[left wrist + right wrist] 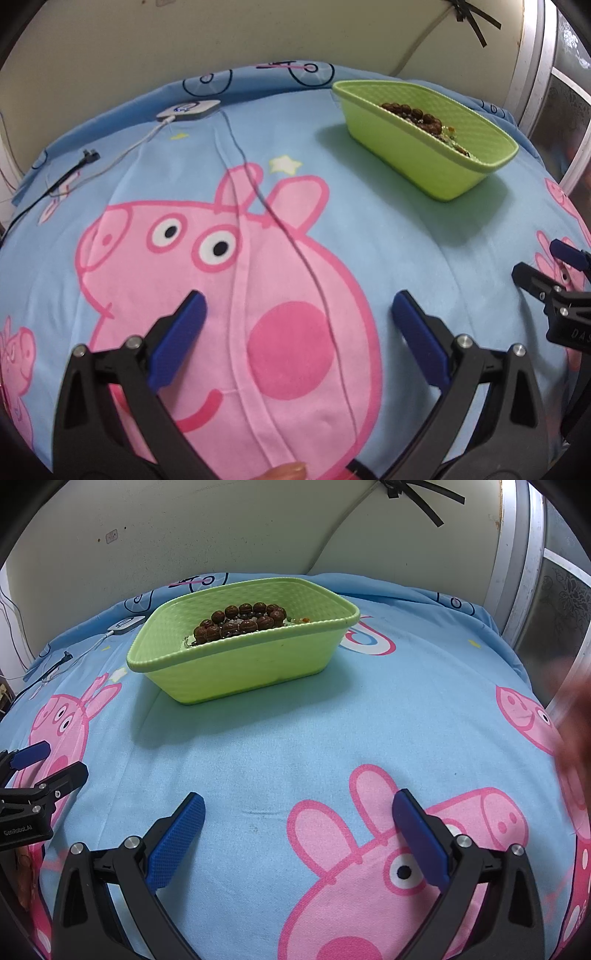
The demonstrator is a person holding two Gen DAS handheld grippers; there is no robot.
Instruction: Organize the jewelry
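Observation:
A green plastic basket (236, 668) stands on the blue cartoon-pig sheet, far centre in the right wrist view and far right (417, 162) in the left wrist view. Inside it lies a brown bead bracelet (240, 622) (413, 112) with a few small coloured pieces (301, 620) beside it. My right gripper (297, 812) stands open over bare sheet, well short of the basket, nothing between its blue pads. My left gripper (299, 314) is open too, above the large pink pig print, empty. Each gripper shows at the edge of the other's view, the right gripper (554, 273) and the left gripper (40, 764).
A small white charger puck (188, 109) with a white cable (122, 155) lies at the sheet's far left, a black cable (62, 177) beside it. A thin cord (295, 240) runs across the pig print. A cream wall stands behind; a metal frame (517, 572) rises at right. A blurred hand (576, 738) shows at the right edge.

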